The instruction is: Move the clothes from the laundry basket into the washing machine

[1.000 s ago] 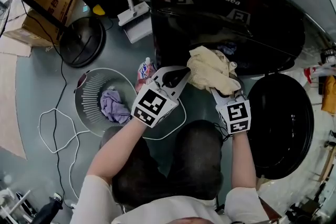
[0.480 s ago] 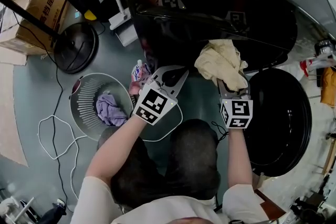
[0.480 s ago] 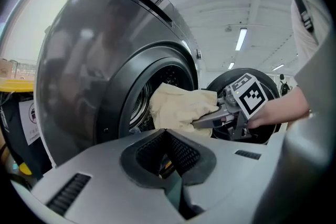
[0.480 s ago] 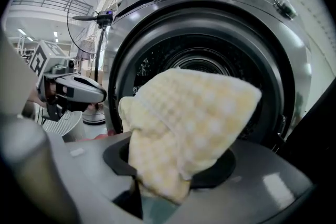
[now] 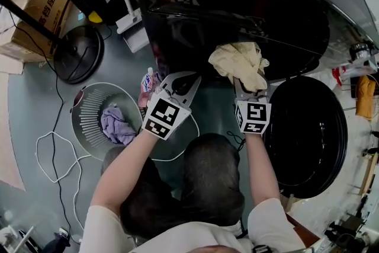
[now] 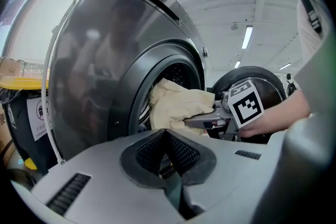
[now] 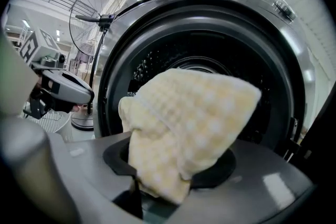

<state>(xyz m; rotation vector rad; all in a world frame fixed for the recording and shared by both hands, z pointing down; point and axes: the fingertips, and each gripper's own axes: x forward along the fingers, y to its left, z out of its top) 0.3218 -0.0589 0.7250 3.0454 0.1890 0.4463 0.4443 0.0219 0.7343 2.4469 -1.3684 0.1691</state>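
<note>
Pale yellow waffle-weave cloth (image 7: 194,123) hangs bunched at the mouth of the washing machine (image 5: 237,15), just in front of its dark drum (image 7: 173,63). The right gripper (image 5: 247,87) has its jaws clamped on the cloth's lower end, and the fabric spills up and over them toward the drum. The left gripper (image 5: 180,83) sits just left of it, in front of the washing machine, jaws together with nothing between them. The round door (image 5: 311,133) stands swung open to the washing machine's right. On the floor to the washing machine's front left lies the laundry basket (image 5: 89,109), with a purple garment (image 5: 115,125) inside.
</note>
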